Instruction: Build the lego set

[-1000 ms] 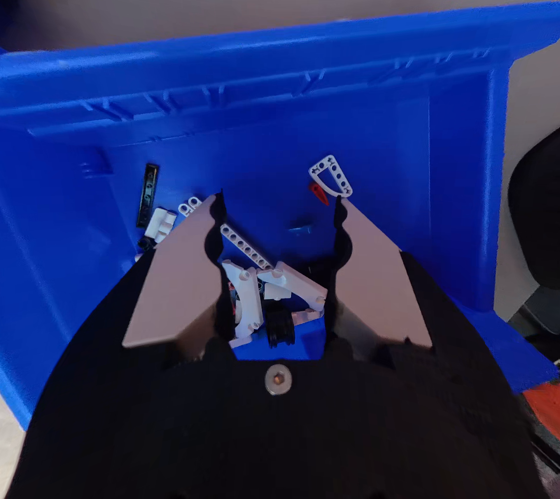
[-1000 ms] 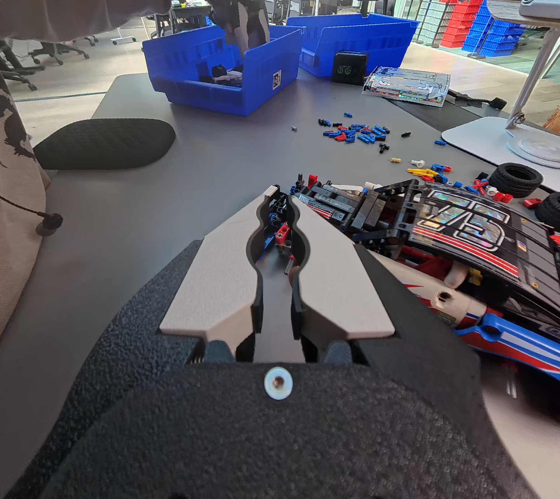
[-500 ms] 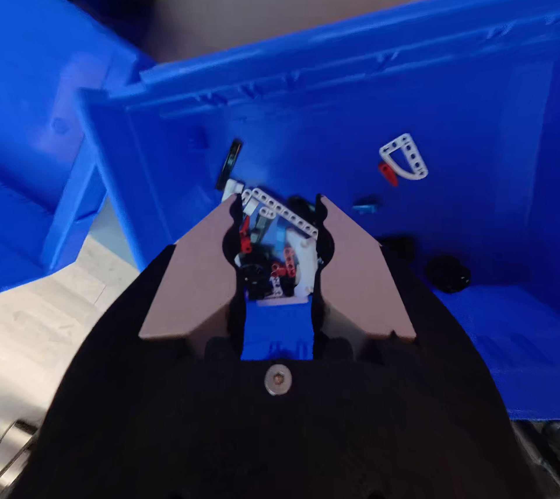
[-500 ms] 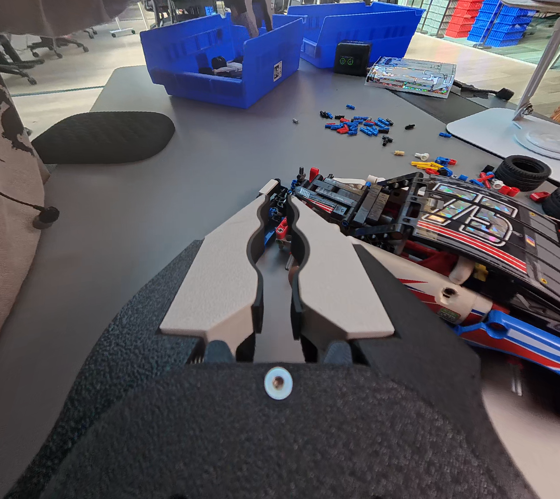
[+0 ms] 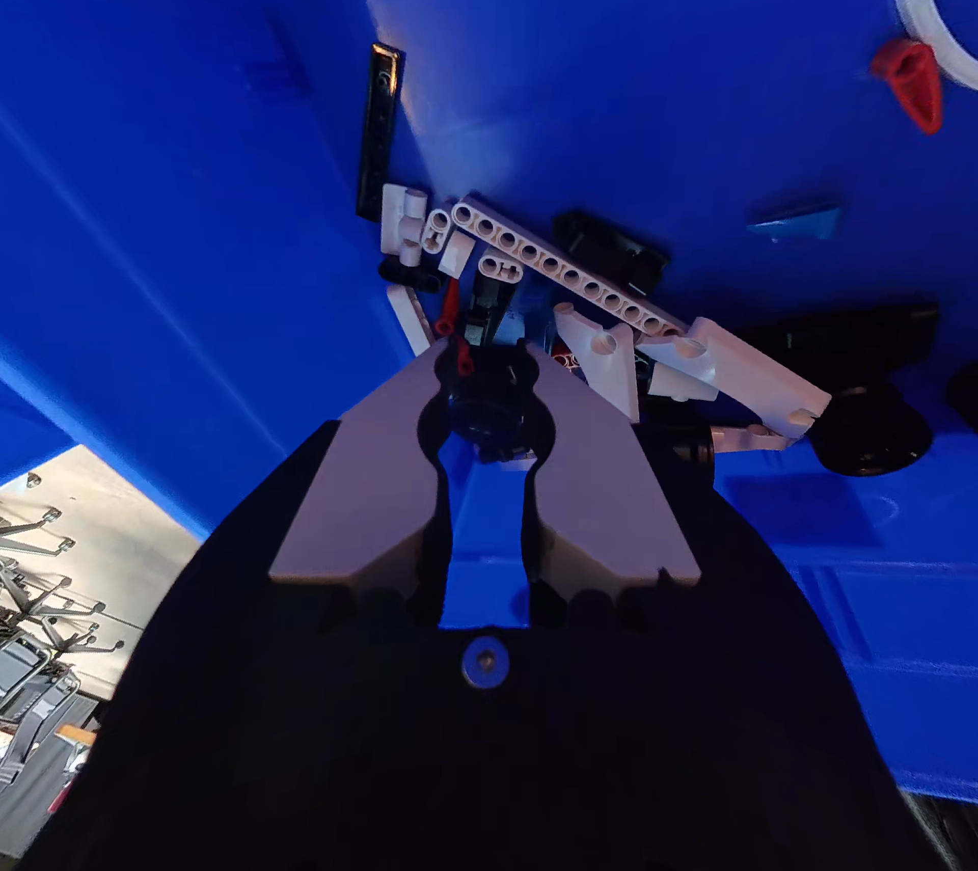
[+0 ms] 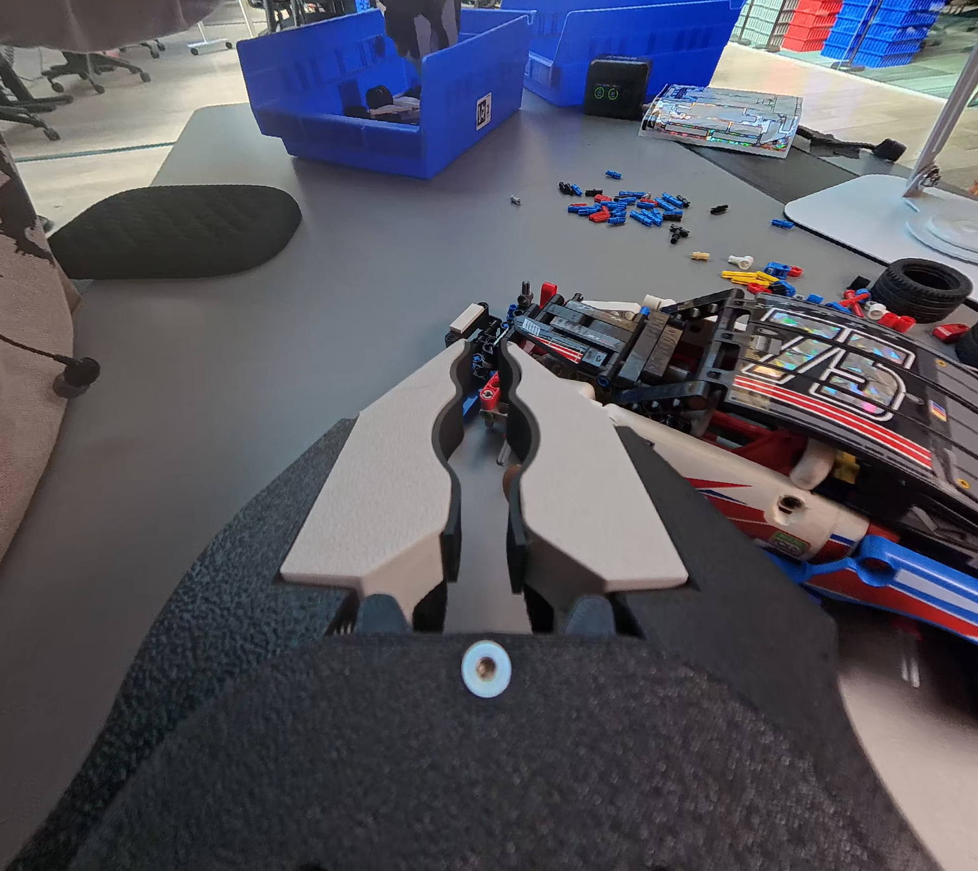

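Observation:
My left gripper is down inside a blue bin, its jaws closed around a black round piece at the near edge of a pile of parts. A long white beam and white panels lie just beyond. The right wrist view shows this gripper reaching into the bin. My right gripper is shut on the front end of the partly built race car, which lies on the grey table.
Loose blue, red and black pins are scattered mid-table. A black tire lies at the right. A second blue bin, a black box, a sticker sheet and a black pad stand around.
My left gripper has moved down and left into the bin's pile, and its jaws have narrowed from wide open to closed around the black round piece. The right gripper has held the car.

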Motion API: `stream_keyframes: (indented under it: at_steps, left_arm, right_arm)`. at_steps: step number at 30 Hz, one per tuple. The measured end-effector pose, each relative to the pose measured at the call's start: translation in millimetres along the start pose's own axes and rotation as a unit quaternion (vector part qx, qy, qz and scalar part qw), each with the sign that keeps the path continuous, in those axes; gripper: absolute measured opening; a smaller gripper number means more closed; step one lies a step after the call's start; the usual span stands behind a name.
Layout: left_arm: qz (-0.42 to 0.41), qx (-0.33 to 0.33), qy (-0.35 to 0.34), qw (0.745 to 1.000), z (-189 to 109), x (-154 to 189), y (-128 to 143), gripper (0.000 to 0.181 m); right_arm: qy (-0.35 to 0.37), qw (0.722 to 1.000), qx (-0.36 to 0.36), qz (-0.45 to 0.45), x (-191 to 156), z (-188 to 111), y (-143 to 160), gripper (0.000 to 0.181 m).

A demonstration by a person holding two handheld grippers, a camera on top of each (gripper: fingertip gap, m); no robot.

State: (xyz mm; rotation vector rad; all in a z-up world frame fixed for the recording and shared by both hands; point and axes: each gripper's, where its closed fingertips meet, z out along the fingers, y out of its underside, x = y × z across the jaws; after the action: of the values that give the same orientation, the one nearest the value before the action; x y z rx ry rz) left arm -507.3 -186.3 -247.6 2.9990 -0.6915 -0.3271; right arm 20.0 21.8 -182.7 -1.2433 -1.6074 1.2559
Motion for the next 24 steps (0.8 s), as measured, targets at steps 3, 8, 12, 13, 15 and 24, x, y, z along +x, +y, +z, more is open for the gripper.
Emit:
stream_keyframes:
  at_steps: [3,8,12,13,15,24]
  left_arm:
    - [-0.003,0.0,0.001,1.0,2,0,0,0.024]
    - [-0.009,-0.006,0.013,1.0,6,2,0,0.017]
    - [-0.031,0.001,0.04,0.999,7,6,-1,0.011]
    - [-0.033,0.001,0.05,0.998,7,8,-2,0.009]
    - [-0.026,-0.001,0.027,0.999,5,4,-1,0.005]
    - [-0.016,0.146,-0.15,0.978,-110,8,-54,0.005]
  right_arm:
    - [0.0,1.0,0.0,0.001,0,0,0,0.007]
    - [-0.002,1.0,-0.003,0.001,0,1,2,0.006]
    - [-0.002,1.0,-0.004,0.0,0,0,2,0.006]
    - [-0.001,1.0,-0.004,0.0,0,0,2,0.005]
    - [-0.001,1.0,-0.002,-0.002,0,0,0,0.005]
    - [-0.013,0.999,0.029,-0.005,-8,-3,-17,0.005]
